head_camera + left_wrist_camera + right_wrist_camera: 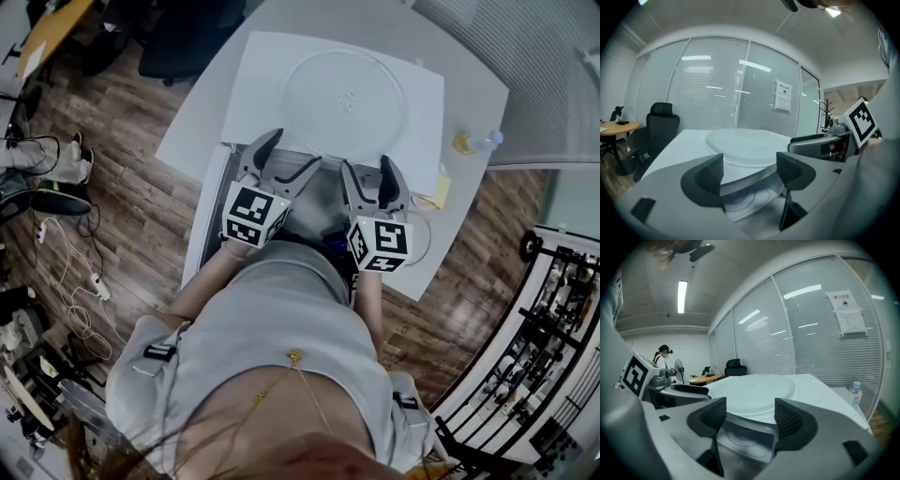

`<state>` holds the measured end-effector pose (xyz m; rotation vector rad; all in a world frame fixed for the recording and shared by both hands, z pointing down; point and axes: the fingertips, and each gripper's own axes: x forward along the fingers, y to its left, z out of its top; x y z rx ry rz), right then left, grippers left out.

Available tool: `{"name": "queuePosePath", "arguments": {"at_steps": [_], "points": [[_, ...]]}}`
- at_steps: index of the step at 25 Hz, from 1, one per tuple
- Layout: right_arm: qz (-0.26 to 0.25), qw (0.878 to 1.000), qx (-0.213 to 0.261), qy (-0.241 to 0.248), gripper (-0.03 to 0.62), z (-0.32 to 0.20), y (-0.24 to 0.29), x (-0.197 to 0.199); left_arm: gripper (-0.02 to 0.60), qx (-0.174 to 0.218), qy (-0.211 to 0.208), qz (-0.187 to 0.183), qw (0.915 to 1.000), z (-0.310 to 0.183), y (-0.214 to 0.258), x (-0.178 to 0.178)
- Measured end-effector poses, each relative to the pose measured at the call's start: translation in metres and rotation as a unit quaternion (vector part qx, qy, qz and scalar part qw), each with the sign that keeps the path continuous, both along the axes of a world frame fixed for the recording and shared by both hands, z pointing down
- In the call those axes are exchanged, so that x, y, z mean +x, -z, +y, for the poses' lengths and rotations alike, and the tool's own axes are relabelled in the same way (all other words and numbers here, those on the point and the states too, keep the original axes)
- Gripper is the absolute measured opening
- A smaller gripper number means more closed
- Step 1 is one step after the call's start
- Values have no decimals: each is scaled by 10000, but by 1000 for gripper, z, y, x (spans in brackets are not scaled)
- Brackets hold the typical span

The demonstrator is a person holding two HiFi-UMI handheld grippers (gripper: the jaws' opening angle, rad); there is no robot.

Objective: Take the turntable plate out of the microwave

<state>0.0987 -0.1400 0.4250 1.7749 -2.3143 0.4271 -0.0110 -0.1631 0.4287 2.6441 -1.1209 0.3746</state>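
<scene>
— Where is the plate?
— The glass plate [344, 101] lies flat on a white surface [253, 84] at the far side of the tabletop [197, 122], nothing touching it.
— And your tools?
— My left tool [292, 150] and right tool [366, 164] hang side by side just short of its near rim. Both have their jaws wide with nothing between them. A small bottle [483, 142] stands off to the right.

Glossy clear glass turntable plate [344, 98], matt white sheet [261, 77].

Grey short-sleeved shirt [272, 305], gold necklace [294, 357], black fingers [266, 147]
</scene>
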Motion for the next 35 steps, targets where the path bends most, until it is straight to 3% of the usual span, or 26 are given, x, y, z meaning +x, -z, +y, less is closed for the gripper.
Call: {"name": "queuePosePath", "arguments": {"at_steps": [12,26,28,30,31,33,35], "points": [[-71,9999,74,44,304,-5,4,2,351,101,-22,24,9999,-4,3,2],[-28,9988,233,434,301,3,12,-1,351,88,-29,111,9999,4,8,2],[-49,9985,222,506,284,5,12,-3,350,66,-82,153,9998,8,9,4],[-34,9981,220,577,223,8,12,-4,347,57,-169,149,9997,12,10,7],[-27,9979,219,616,200,10,12,-5,333,66,-220,133,9996,15,11,8],[-46,9973,208,703,139,13,13,-6,218,119,-332,118,9993,21,12,11],[-83,9965,205,805,87,18,13,-8,157,144,-469,173,9986,27,13,16]]}}
